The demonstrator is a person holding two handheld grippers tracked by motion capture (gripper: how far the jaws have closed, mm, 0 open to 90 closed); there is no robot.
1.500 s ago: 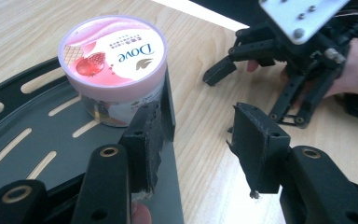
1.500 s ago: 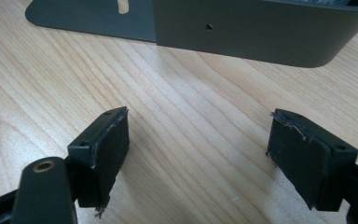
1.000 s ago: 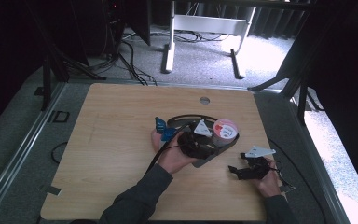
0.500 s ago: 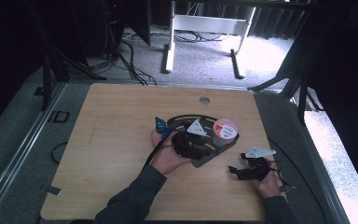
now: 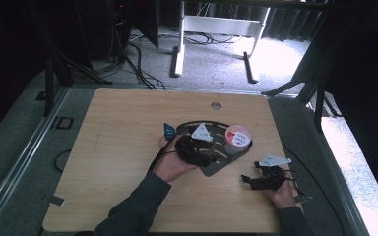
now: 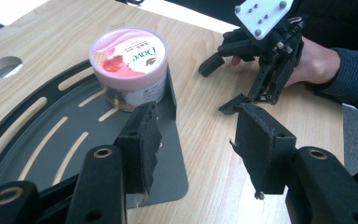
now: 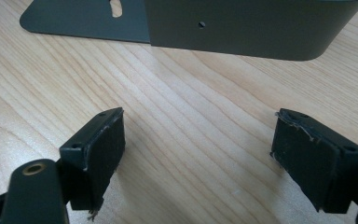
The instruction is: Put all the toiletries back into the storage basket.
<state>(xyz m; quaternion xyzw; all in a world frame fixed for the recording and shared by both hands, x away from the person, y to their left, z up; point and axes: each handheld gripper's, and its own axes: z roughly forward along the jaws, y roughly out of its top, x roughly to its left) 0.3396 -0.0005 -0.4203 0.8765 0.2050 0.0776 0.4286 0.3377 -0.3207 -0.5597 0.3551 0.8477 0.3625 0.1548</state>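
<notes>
**Left fingers let go beside the tub**

My left gripper [image 5: 189,147] sits over the dark slotted tray [image 6: 37,140], just short of the ice-cream tub [image 6: 128,67]. Its fingers [image 6: 142,140] have just been opening, and nothing lies between them: in the left gripper view the gap frames bare desk [image 6: 205,140] and the tray's edge, with the tub standing upright beyond them, against the tray's raised wall. A second ago the gripper was closer in on the tray; now it has eased back from the tub a little. I read that as the tub set down and released, so the placing step looks done and the hand is free to leave.

My right gripper [image 5: 266,178] rests on the desk on the near side of the tray, well apart from the tub. Its fingers [image 7: 100,144] are spread wide over bare wood, holding nothing, and it has not shifted.
</notes>
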